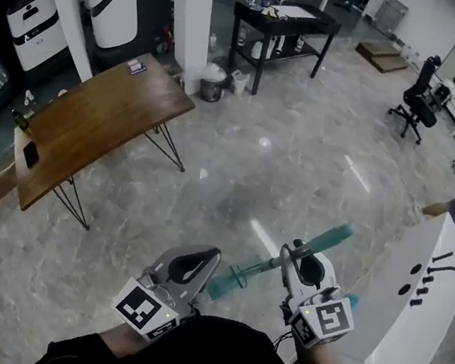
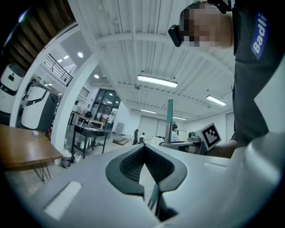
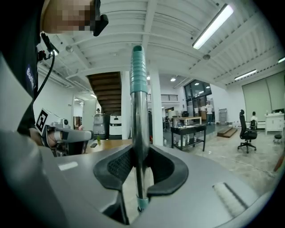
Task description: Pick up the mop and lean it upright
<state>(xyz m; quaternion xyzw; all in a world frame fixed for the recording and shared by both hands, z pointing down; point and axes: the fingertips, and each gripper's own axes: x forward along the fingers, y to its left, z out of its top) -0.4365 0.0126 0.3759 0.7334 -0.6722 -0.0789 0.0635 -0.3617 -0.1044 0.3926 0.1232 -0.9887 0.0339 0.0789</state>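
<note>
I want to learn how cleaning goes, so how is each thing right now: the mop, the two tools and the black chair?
mop: held by its metal pole in the right tool, not leaned up yet.
right tool: shut on the mop's pole.
left tool: shut, nothing in it.
office chair: upright, nobody on it.

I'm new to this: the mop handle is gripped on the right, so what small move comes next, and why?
Probably tip the mop handle toward the white counter close on the right: the right gripper clamps it, and its top leans on nothing yet.
</note>
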